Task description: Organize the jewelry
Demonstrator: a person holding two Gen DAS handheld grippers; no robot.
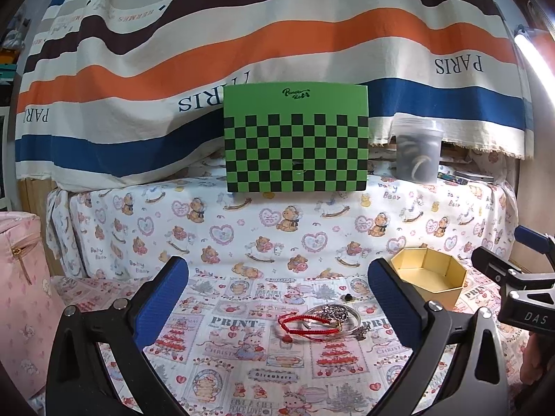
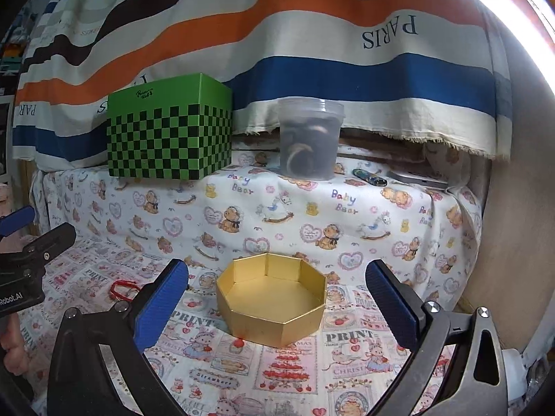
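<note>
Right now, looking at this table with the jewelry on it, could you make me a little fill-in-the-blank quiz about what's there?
1. The gold box has no lid and nothing lies inside it: it is ____.
2. The cord bracelet lying beside the silver bangle is coloured ____.
3. The checkered box on the raised ledge is black and ____.
4. The left hand-held gripper and the right hand-held gripper both hold ____.

Missing words: empty; red; green; nothing
</note>
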